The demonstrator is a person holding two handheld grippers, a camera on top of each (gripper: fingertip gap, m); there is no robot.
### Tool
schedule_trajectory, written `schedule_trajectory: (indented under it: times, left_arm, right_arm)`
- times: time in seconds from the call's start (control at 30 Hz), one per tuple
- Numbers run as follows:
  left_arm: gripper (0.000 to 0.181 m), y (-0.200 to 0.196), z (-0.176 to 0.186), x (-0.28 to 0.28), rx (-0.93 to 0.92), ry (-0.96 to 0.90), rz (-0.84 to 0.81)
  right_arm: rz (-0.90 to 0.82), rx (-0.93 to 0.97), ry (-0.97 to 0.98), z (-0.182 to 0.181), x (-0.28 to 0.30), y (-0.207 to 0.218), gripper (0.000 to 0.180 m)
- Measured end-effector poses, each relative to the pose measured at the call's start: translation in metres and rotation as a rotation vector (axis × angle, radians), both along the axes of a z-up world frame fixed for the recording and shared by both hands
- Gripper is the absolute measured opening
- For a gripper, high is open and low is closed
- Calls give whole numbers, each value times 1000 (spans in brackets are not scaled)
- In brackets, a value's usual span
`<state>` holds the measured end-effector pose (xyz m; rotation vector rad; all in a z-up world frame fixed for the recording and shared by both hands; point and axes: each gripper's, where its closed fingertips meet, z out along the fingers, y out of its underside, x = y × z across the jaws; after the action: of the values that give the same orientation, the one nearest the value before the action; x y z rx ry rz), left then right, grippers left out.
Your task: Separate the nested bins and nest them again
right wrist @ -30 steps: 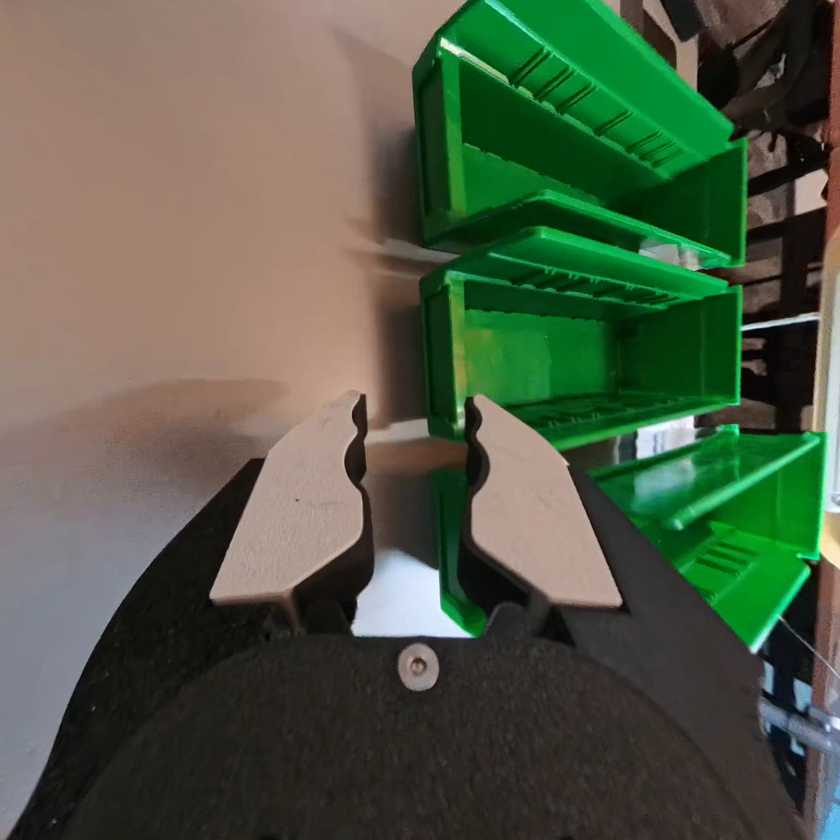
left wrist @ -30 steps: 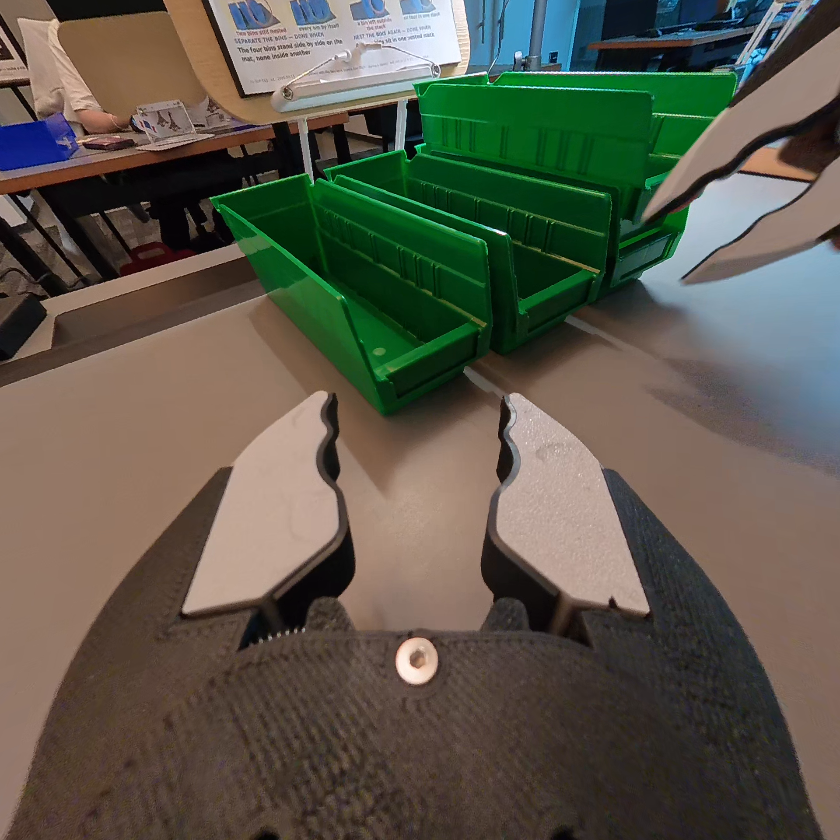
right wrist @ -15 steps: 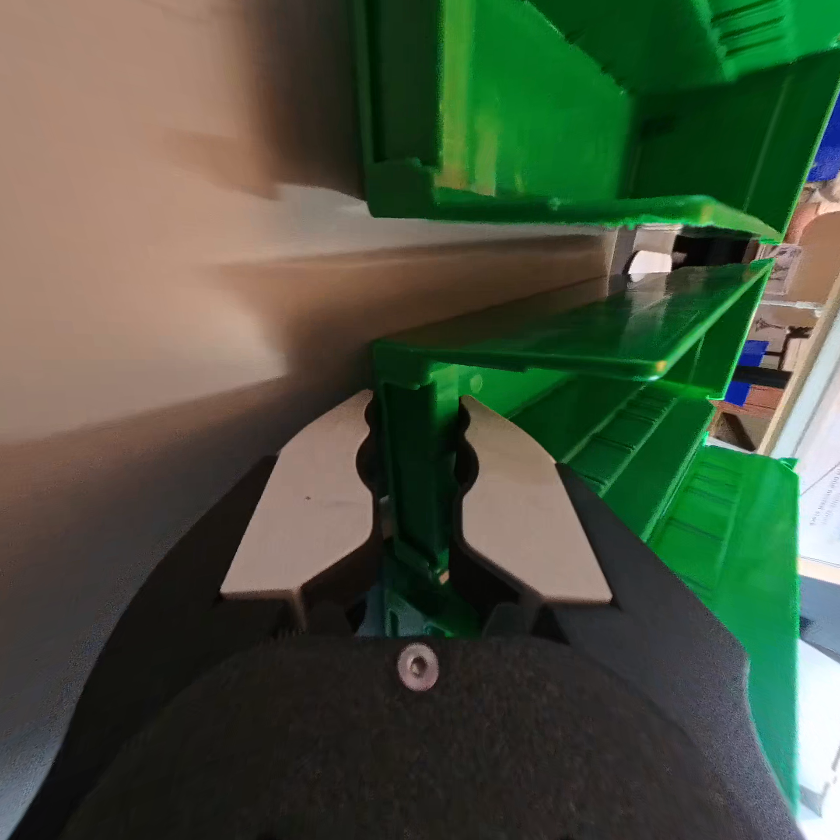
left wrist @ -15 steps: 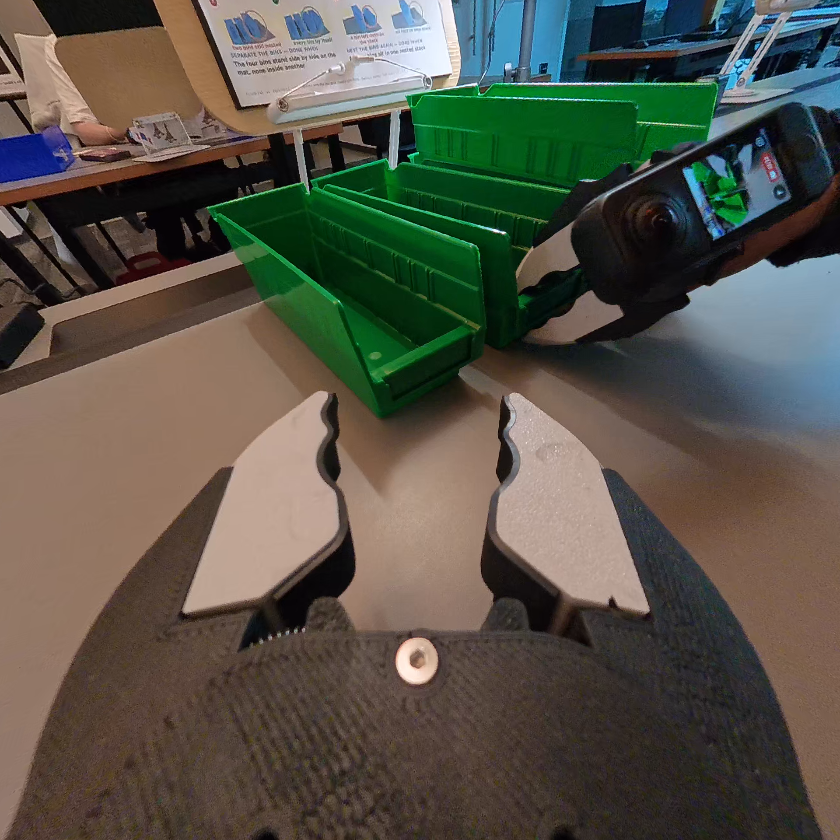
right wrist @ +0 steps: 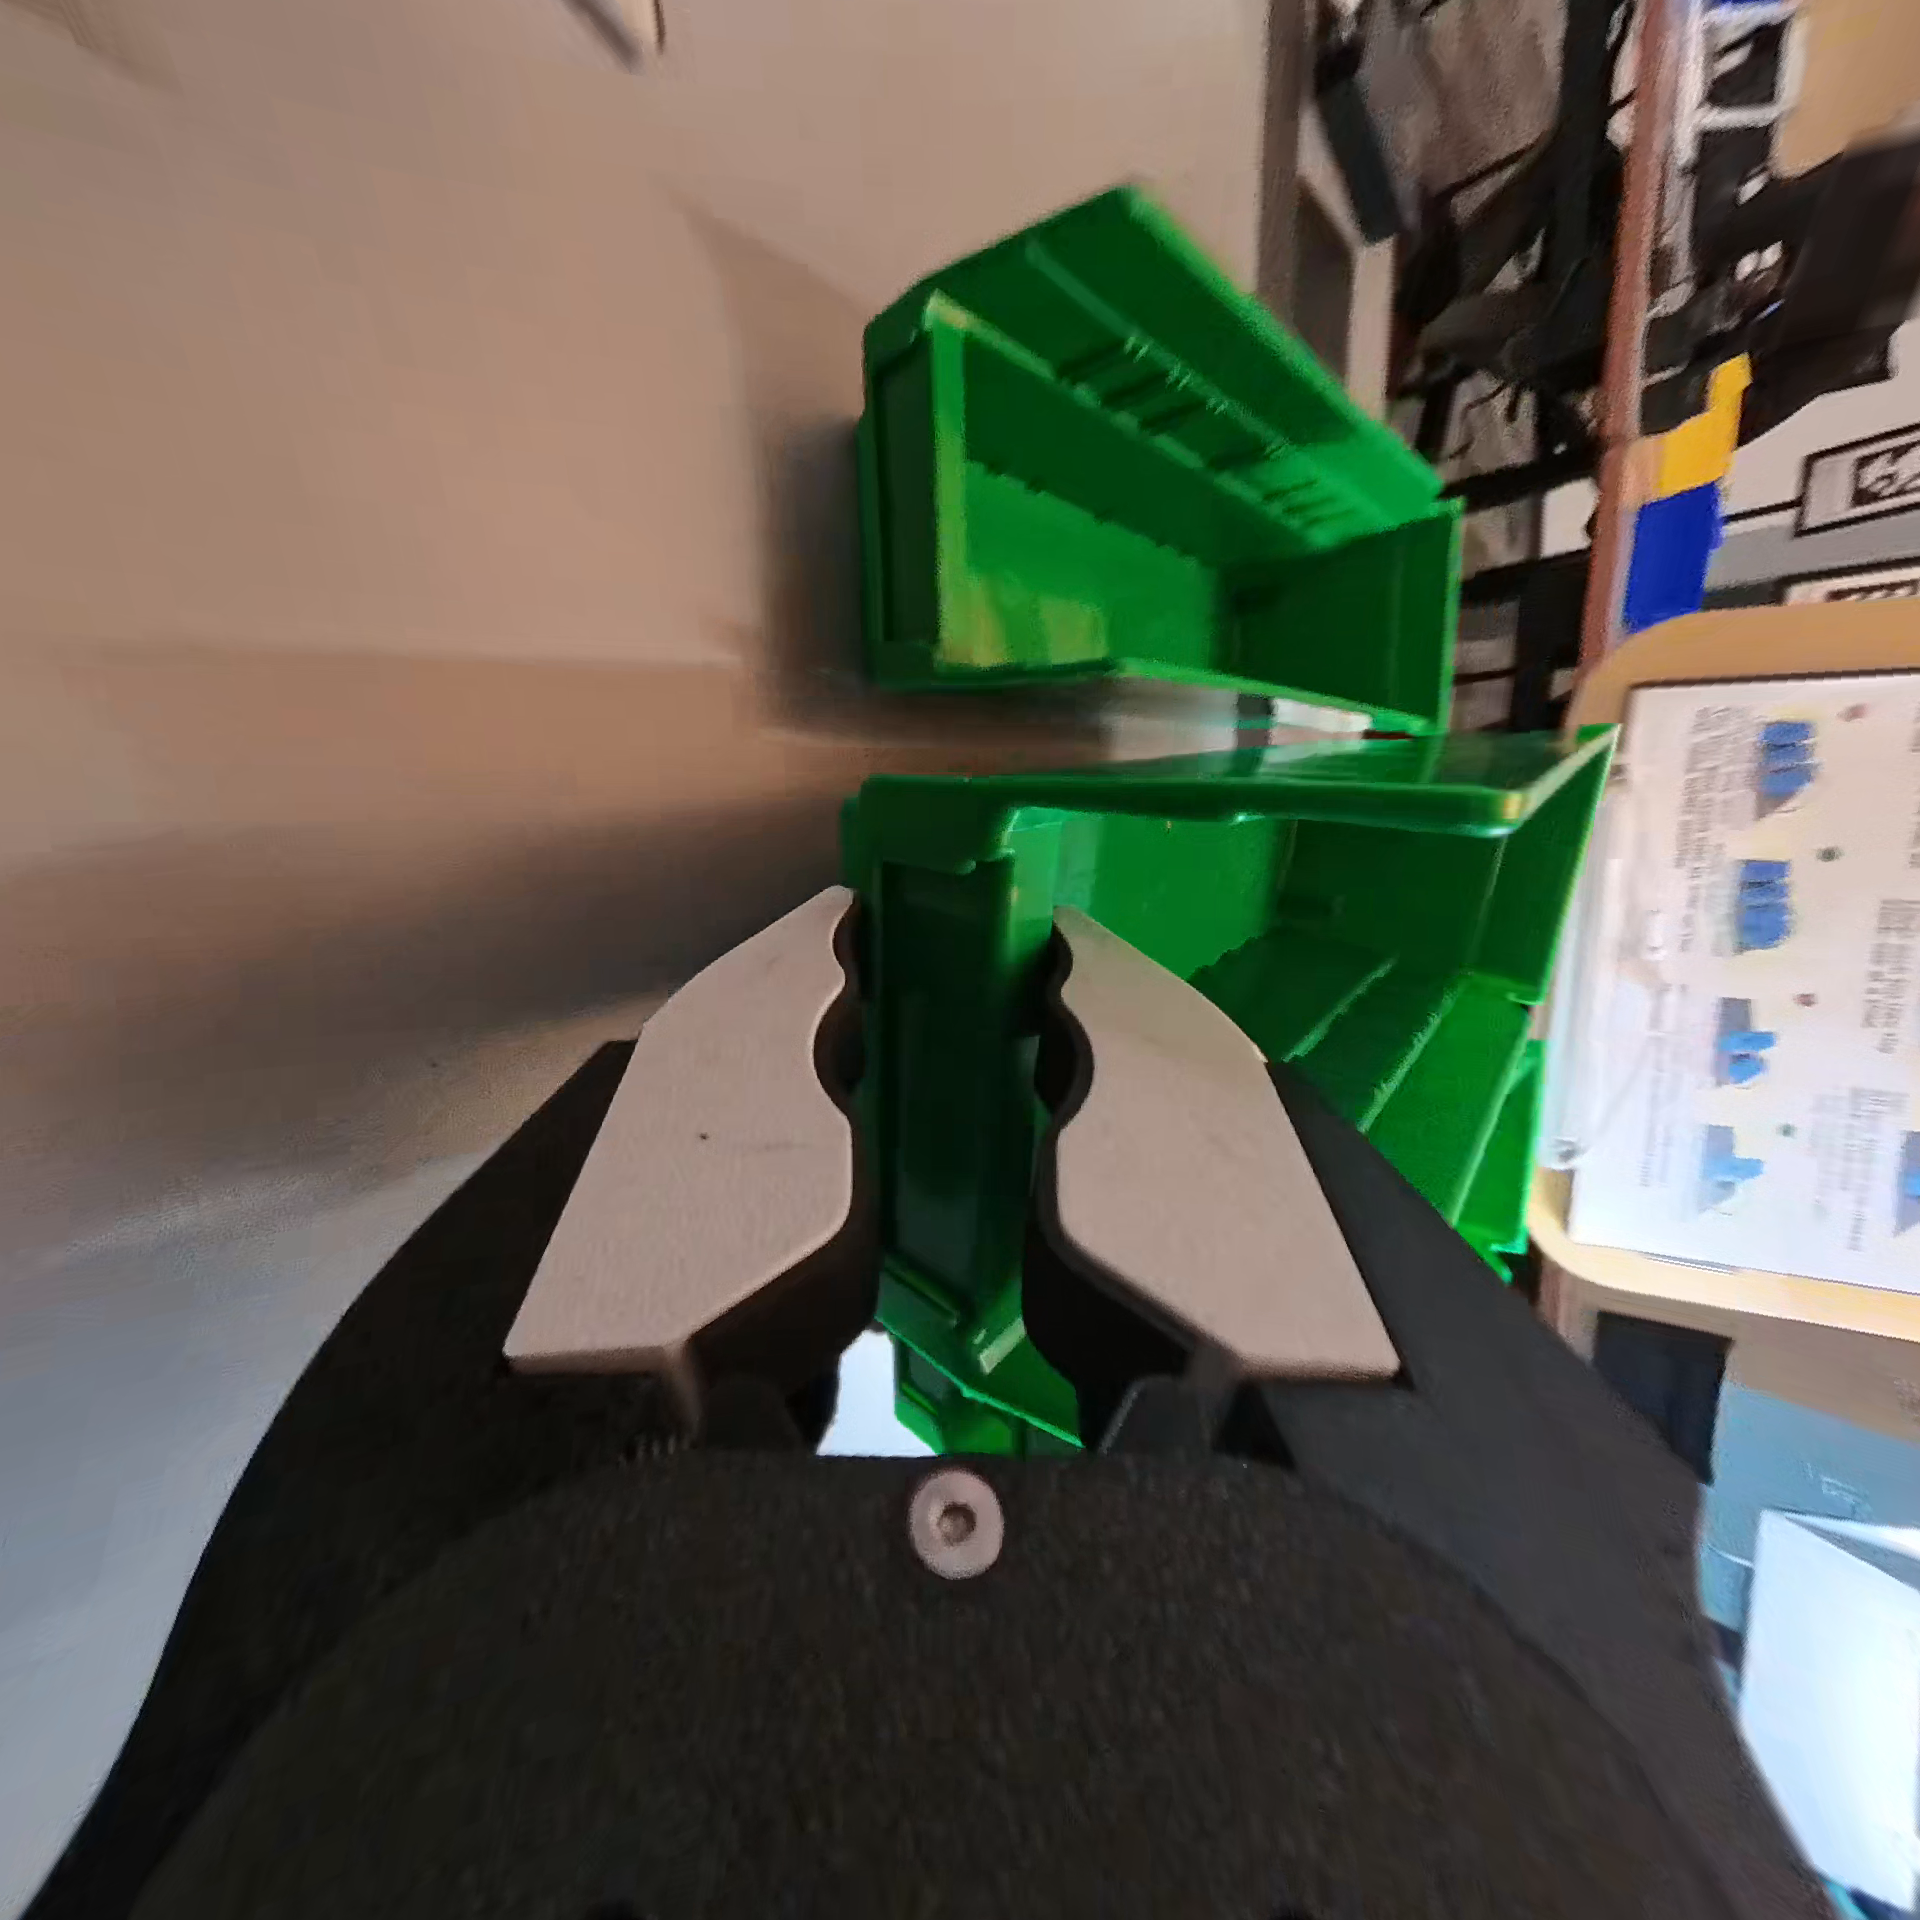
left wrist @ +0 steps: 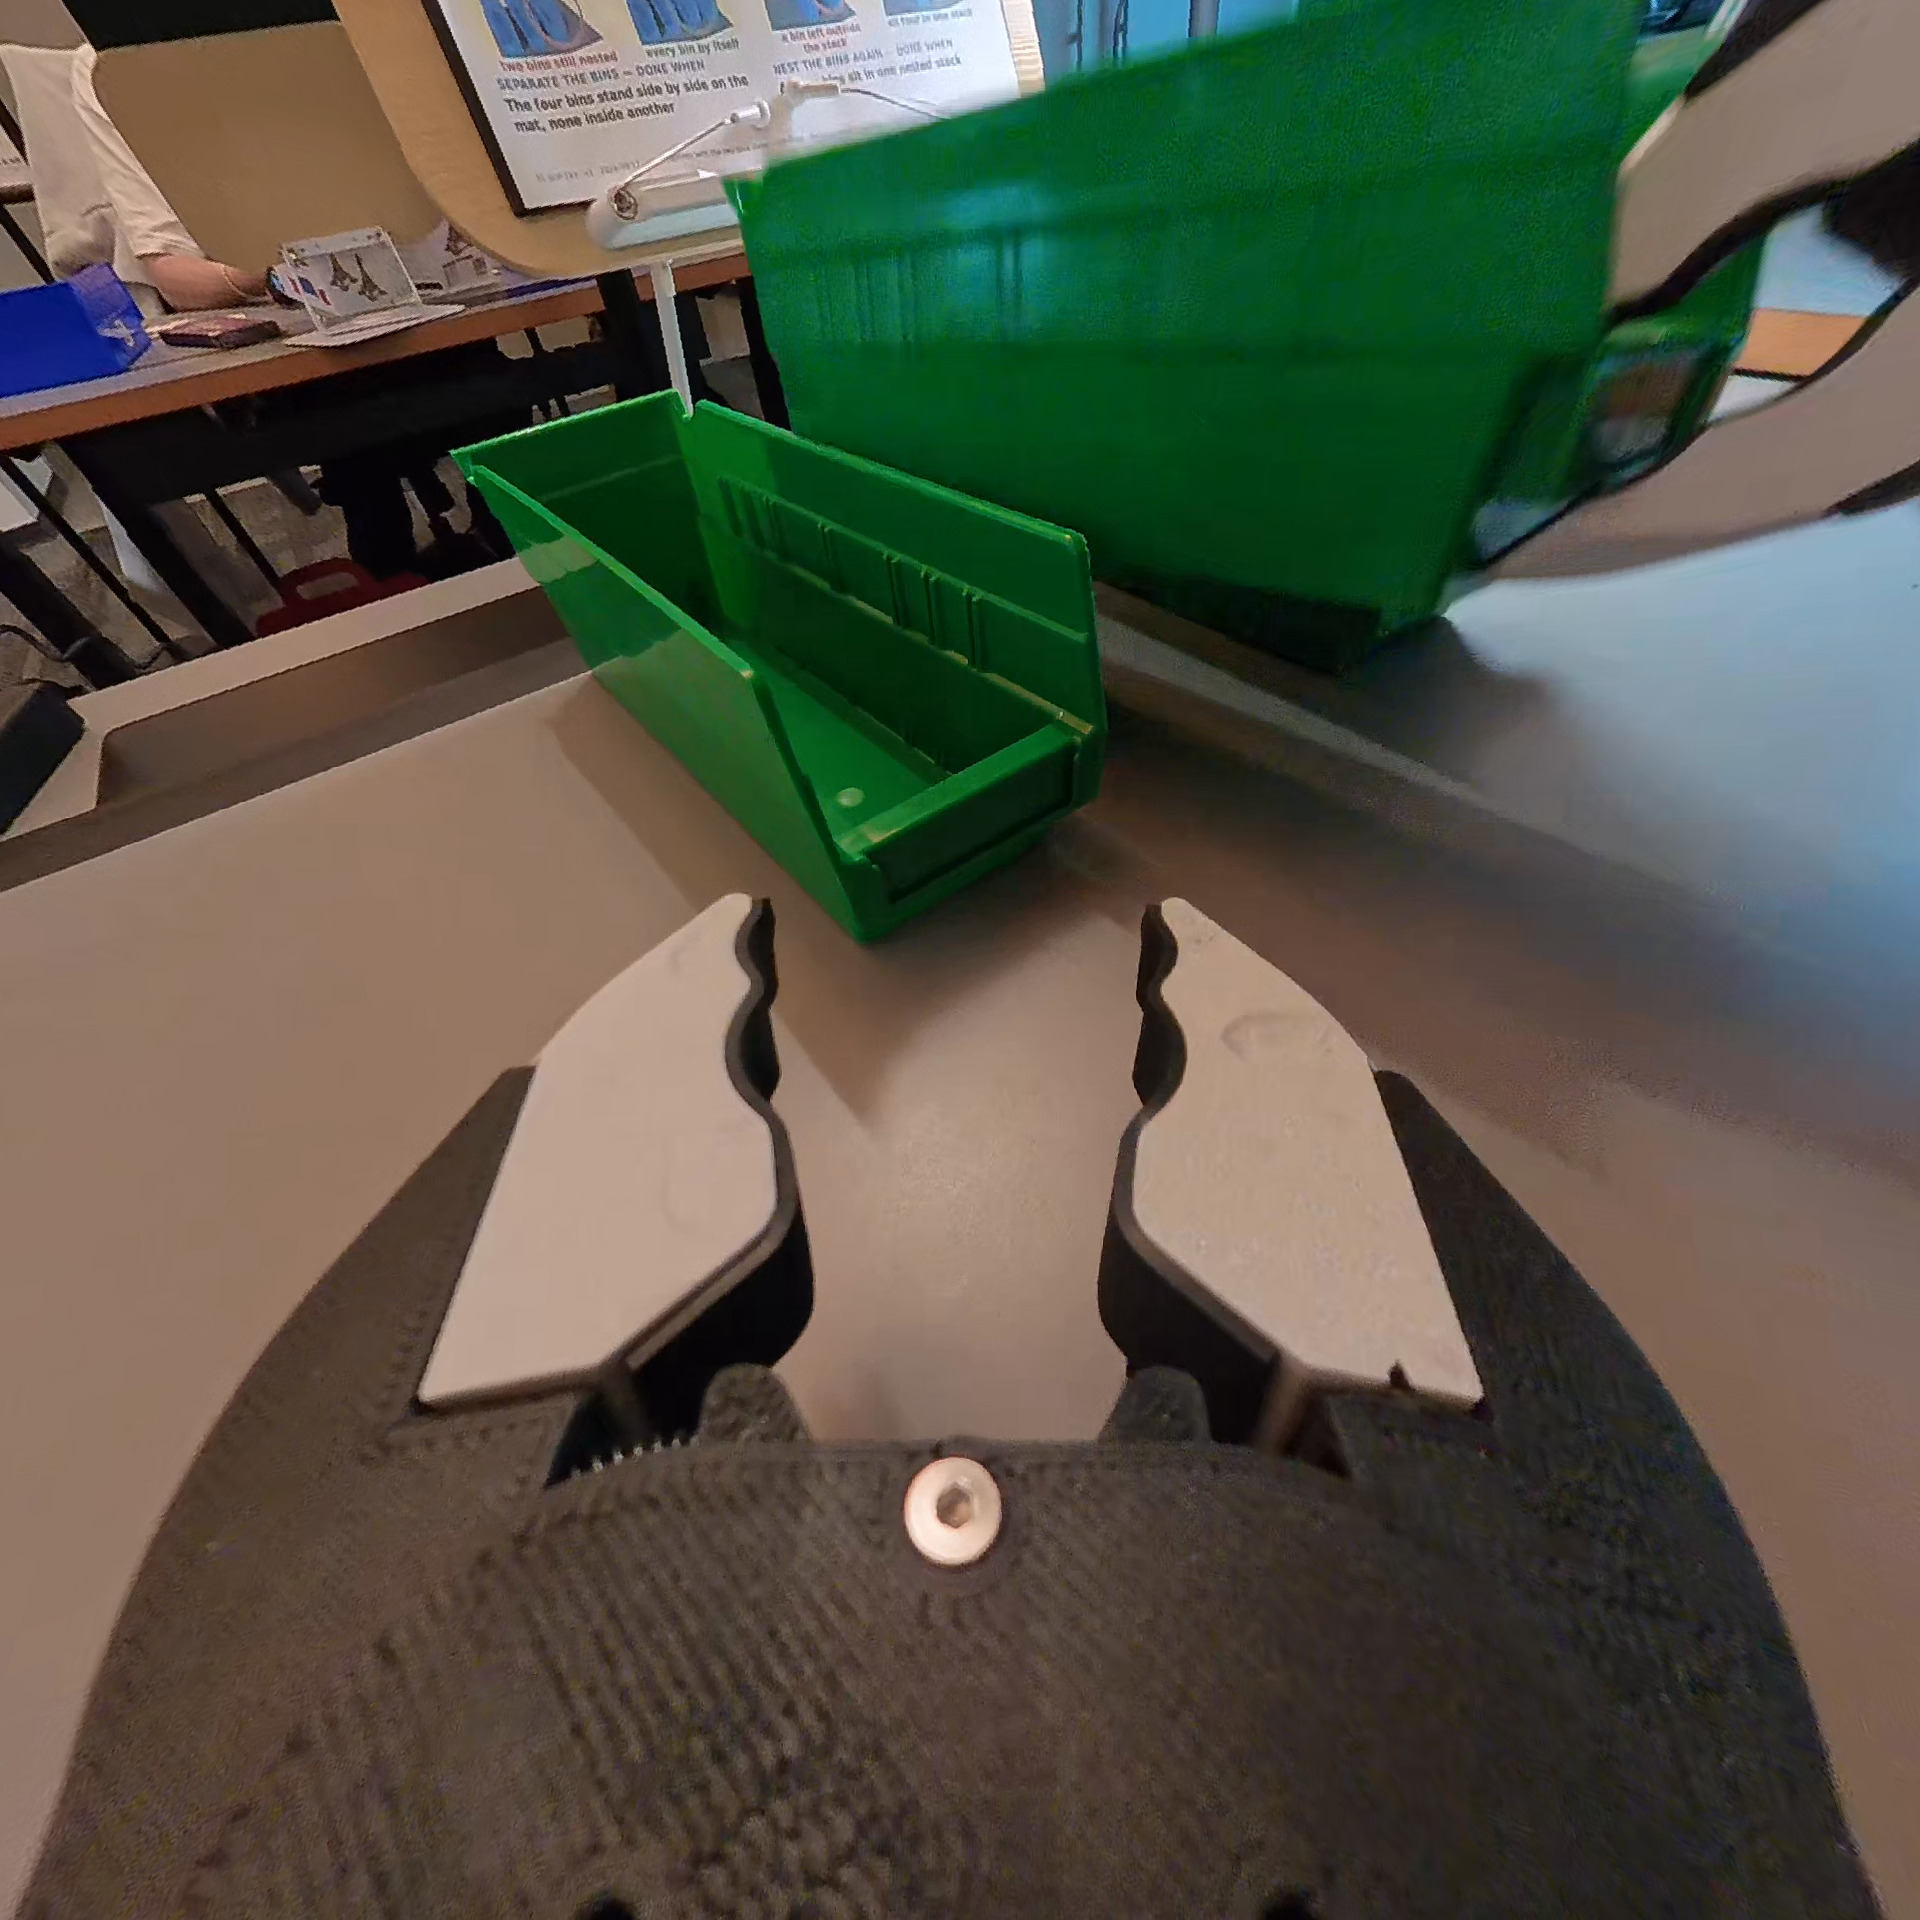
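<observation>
My left gripper [left wrist: 956, 914] is open and empty, low over the grey table [left wrist: 312, 1039]. A green bin [left wrist: 810, 665] stands on the table just beyond it. My right gripper [right wrist: 951, 914] is shut on the front lip of another green bin [right wrist: 1351, 935], with both pads pressed on the lip. In the left wrist view this held bin [left wrist: 1195, 343] hangs blurred above the table at the upper right, side wall towards me, with the right gripper's fingers [left wrist: 1787, 125] at its end. A further green bin [right wrist: 1143, 520] rests on the table beyond the held one.
An instruction board on a stand [left wrist: 727, 62] is behind the bins and also shows in the right wrist view [right wrist: 1766, 935]. A person sits at a far desk [left wrist: 94, 177] with a blue bin [left wrist: 62, 332]. Shelving [right wrist: 1558, 260] stands past the table.
My right gripper came down on the middle bin's front lip, shut on it and lifted the bin off the table. My left gripper stayed open and still.
</observation>
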<state>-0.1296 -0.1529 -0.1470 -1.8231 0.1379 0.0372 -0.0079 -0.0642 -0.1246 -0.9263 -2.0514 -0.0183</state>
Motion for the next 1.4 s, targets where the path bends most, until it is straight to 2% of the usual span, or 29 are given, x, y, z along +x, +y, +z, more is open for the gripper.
schedule_trajectory:
  times: [0.13, 0.3, 0.53, 0.9, 1.0, 1.13, 1.4]
  left_arm:
    - [67, 0, 0, 1, 1, 2, -2]
    - [67, 0, 0, 1, 3, 5, -4]
    - [67, 0, -1, 1, -5, 6, -4]
    - [66, 0, -2, 1, -10, 7, -4]
    - [66, 1, -2, 2, -12, 8, -4]
    - [66, 1, -3, 2, -14, 9, -4]
    - [66, 2, -2, 3, -14, 14, -8]
  right_arm:
    - [12, 0, 89, 58, 11, -5, 30]
    - [-51, 137, 94, 101, 30, 38, 30]
    - [-125, 149, -36, 79, 52, 98, 30]
    - [-128, 119, -100, 31, 53, 121, 33]
    - [-129, 146, -64, 29, 52, 125, 34]
    - [-134, 58, 9, 32, 56, 114, 44]
    - [-161, -298, 432, 64, 98, 88, 45]
